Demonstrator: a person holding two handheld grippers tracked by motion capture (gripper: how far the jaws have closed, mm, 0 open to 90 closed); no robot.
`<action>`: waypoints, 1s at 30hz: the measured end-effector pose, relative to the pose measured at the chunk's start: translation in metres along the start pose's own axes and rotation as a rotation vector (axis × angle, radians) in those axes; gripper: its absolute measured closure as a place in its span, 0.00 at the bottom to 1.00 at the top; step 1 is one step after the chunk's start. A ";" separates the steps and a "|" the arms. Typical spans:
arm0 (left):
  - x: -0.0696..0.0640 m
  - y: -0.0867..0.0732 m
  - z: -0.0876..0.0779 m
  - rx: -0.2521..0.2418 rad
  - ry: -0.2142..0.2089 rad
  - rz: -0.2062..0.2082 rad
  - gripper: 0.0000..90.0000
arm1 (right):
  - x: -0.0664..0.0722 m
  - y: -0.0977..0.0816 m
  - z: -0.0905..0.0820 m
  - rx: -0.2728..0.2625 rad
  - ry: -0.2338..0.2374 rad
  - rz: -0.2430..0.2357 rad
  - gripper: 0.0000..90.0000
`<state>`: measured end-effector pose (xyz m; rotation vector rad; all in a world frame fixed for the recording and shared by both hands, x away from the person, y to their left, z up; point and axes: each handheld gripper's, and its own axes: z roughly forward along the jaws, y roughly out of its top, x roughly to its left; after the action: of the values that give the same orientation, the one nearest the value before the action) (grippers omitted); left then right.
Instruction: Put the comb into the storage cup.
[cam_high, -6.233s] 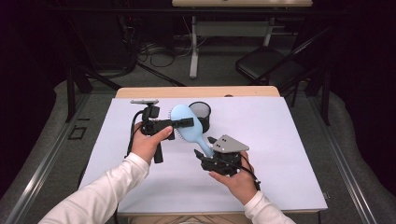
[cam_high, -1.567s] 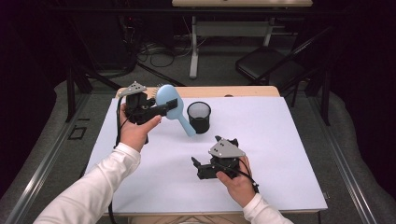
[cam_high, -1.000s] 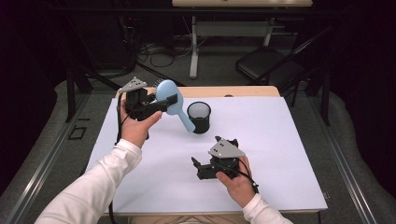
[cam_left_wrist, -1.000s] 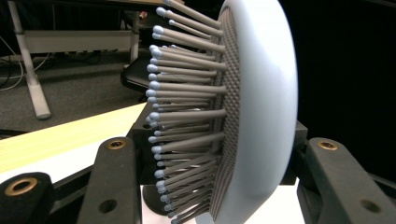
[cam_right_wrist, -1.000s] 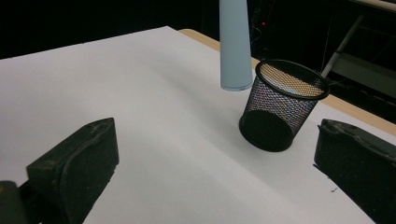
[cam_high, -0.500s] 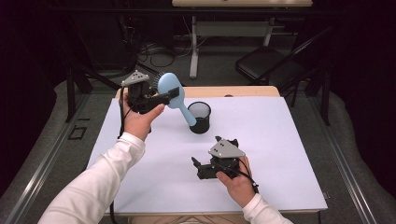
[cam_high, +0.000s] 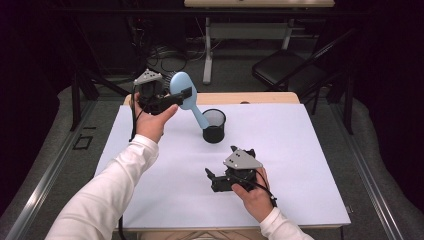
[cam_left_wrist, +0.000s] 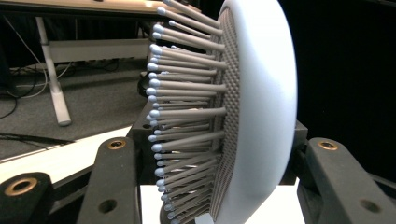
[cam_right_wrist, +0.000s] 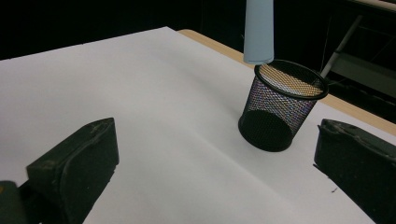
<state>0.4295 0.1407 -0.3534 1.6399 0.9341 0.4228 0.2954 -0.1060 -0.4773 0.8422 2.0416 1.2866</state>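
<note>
left gripper (cam_high: 175, 96) raised above the far left part of the counter (cam_high: 310, 150), clenched on the head of a light blue hairbrush (cam_high: 183, 90). in the left gripper view the brush head (cam_left_wrist: 243, 112) sits upright between the two black jaws, bristles (cam_left_wrist: 187, 107) pointing to the view's left, smooth back toward the right jaw, both jaws pressed against it. handle of the brush slants down and away to the right of the left gripper, its tip just over the rim of a black mesh cup (cam_high: 214, 126). in the right gripper view the handle end (cam_right_wrist: 258, 32) hangs right above the cup's (cam_right_wrist: 280, 109) opening, at the near rim, can't tell if it touches. cup stands upright on the white sheet, ahead of the right gripper and well apart from it, nearer its right jaw. right gripper (cam_high: 216, 179) low over the counter near the front, held in the person's hand (cam_high: 252, 195), jaws spread wide, released, white sheet between them. grey three-cornered plate on top of it, cable trailing by the wrist.
</note>
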 end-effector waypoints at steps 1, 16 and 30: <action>0.000 0.001 0.001 -0.005 0.001 0.000 0.55 | 0.000 0.000 0.000 0.000 0.001 0.000 0.00; -0.003 0.011 0.018 -0.008 0.027 0.002 0.55 | 0.000 0.000 0.000 -0.001 0.001 0.001 0.00; -0.005 0.018 0.033 -0.007 0.044 0.007 0.55 | -0.001 0.000 0.000 -0.003 0.004 0.007 0.00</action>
<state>0.4558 0.1149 -0.3455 1.6334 0.9589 0.4679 0.2955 -0.1068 -0.4773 0.8468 2.0412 1.2951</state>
